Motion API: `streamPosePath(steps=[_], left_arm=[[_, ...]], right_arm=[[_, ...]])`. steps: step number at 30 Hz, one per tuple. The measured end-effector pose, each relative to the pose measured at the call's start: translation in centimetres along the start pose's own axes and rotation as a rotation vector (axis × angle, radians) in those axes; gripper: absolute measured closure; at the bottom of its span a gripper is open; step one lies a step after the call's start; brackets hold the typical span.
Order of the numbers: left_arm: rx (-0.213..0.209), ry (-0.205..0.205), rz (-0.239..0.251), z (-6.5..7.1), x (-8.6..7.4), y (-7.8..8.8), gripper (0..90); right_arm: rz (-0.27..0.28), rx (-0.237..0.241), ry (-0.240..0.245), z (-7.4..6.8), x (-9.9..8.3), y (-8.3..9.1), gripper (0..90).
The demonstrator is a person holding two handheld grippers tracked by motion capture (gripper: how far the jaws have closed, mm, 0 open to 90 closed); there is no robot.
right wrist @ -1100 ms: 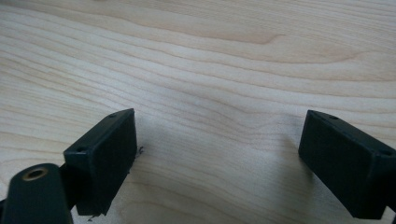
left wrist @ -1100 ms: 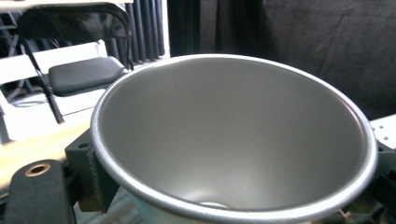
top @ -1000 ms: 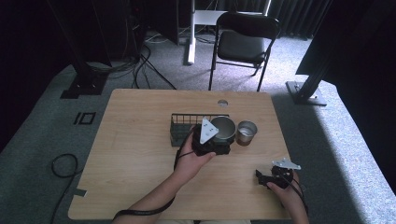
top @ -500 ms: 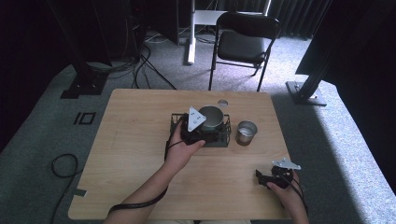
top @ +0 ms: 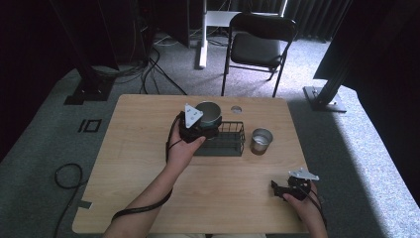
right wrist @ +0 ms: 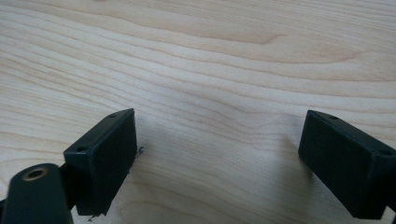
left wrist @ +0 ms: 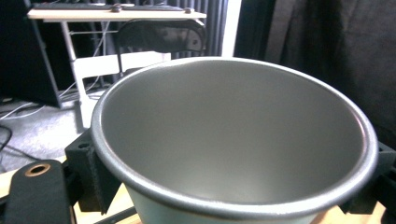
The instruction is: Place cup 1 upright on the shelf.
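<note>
A dark metal cup [top: 209, 112] with a grey inside hangs just above the far left corner of a black wire basket [top: 225, 141]. My left gripper [top: 202, 128] is shut on it. In the left gripper view the cup [left wrist: 233, 135] looms large, empty, with a black jaw pressed against each side. My right gripper [top: 276, 188] rests low at the table's front right, jaws pointing left. In the right gripper view that gripper [right wrist: 219, 158] stands open over bare wood with nothing between the jaws.
A second, shiny metal cup [top: 261, 140] stands right of the basket. The wooden table [top: 148, 198] has a small round hole [top: 236, 108] near its far edge. Beyond it are a folding chair [top: 257, 47], floor cables and stand bases.
My left gripper has carried the cup up, to the left and away from me, from the basket's middle to above its far left corner. The right gripper has stayed put.
</note>
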State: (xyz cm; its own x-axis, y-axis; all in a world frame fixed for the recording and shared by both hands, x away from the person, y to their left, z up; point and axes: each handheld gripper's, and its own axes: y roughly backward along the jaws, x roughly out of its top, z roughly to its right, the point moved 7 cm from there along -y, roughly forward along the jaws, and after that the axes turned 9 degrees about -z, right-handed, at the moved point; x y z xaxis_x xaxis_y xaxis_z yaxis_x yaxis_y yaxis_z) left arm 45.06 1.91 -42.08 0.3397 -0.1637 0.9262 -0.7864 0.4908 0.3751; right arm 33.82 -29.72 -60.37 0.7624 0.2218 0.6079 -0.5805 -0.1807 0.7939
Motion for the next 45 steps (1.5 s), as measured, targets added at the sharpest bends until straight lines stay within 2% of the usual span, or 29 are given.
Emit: streamPosePath(steps=[2, 7, 9, 14, 16, 18, 20, 22, 25, 26, 28, 32, 45], left_arm=[[0.019, -0.003, -0.002, -0.5, -0.2, -0.3, 14.2], [0.042, 0.031, -0.007, -1.8, -0.8, -1.2, 14.2], [0.065, 0.030, -0.012, -2.3, -1.1, -1.7, 14.2], [0.069, 0.046, -0.021, -2.9, -1.8, -2.6, 14.2], [0.079, 0.044, -0.023, -3.0, -2.1, -2.8, 14.2], [0.062, 0.052, -0.021, -2.9, -2.4, -3.1, 14.2], [0.074, 0.020, -0.036, -2.8, -2.7, -3.5, 14.2], [0.062, 0.031, -0.042, -2.8, -2.9, -3.8, 14.2], [0.069, 0.011, -0.055, -2.7, -3.4, -4.3, 14.2], [0.061, 0.020, -0.062, -2.7, -3.6, -4.5, 14.1], [0.074, 0.014, -0.070, -2.8, -3.9, -4.8, 14.1], [0.068, 0.028, -0.079, -2.8, -4.4, -5.1, 14.1], [0.068, 0.017, -0.115, -2.7, -6.0, -5.7, 14.1]], right_arm=[[0.000, 0.000, 0.000, 0.0, 0.0, 0.0, 11.0], [-0.002, 0.001, -0.001, 0.0, 0.0, 0.0, 11.1], [-0.002, 0.001, -0.001, 0.0, 0.0, 0.0, 11.0], [-0.001, 0.001, 0.000, 0.0, 0.0, 0.0, 11.1], [-0.001, 0.001, -0.001, 0.0, 0.0, 0.0, 11.1], [-0.001, 0.001, -0.001, 0.0, 0.0, 0.0, 11.0], [-0.001, 0.001, 0.000, 0.0, 0.0, 0.0, 11.1], [-0.001, 0.000, 0.000, 0.0, 0.0, 0.0, 11.0], [-0.001, 0.001, 0.000, 0.0, 0.0, 0.0, 11.1], [-0.001, 0.000, 0.000, 0.0, 0.0, 0.0, 11.1], [-0.001, 0.001, 0.000, 0.0, 0.0, 0.0, 11.0], [-0.001, 0.001, 0.000, 0.0, 0.0, 0.0, 11.1], [-0.001, 0.001, 0.000, 0.0, 0.0, 0.0, 11.1]])
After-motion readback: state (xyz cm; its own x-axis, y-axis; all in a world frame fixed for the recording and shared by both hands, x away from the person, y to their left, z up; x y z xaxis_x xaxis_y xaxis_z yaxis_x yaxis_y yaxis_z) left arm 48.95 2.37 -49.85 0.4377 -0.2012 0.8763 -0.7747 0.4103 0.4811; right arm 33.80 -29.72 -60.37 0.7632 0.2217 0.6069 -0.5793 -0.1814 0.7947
